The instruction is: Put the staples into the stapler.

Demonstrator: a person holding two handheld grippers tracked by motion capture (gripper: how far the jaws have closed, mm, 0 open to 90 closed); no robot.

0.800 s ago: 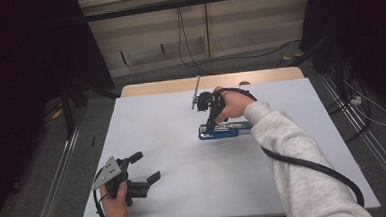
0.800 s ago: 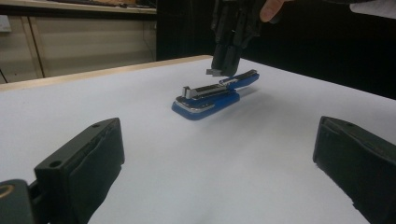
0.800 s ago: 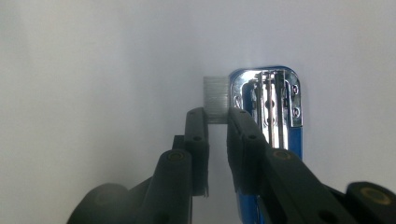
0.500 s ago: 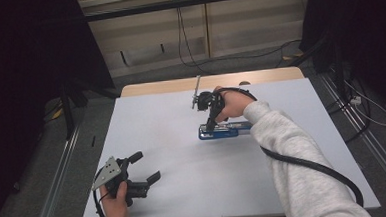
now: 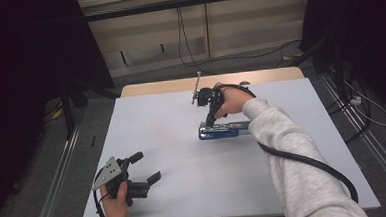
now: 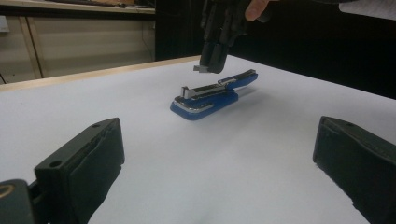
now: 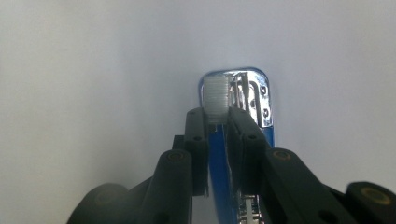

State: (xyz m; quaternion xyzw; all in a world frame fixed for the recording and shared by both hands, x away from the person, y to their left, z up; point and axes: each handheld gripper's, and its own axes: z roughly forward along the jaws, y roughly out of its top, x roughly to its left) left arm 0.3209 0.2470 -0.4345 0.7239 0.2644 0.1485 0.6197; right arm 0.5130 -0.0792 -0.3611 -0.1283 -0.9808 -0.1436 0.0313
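White and bare except for one thing, the surface (image 5: pixel 185 189) stretched before us with a strip of pale wood showing along its far edge and dark curtains at both sides of the room. We saw a blue stapler (image 5: pixel 221 131) lying flat a little right of the surface's middle, its metal top arm (image 6: pixel 205 90) lifted slightly off the blue base. We held the right hand-held gripper (image 5: pixel 210 121) pointing steeply down over the stapler's left end, the grey sleeve (image 5: pixel 294 158) reaching across from the lower right and a black cable (image 5: pixel 309 160) trailing along it. In the right gripper view its jaws stood nearly pressed together and pinched a small strip of staples (image 7: pixel 215 97) at their tips, just above the stapler's shiny front end (image 7: pixel 254 93). From the left gripper view, that strip hung apart from the stapler, a short way above it. We kept the left hand-held gripper (image 5: pixel 145 167) near the front left corner, well apart from the stapler, with its jaws spread wide and nothing between them.
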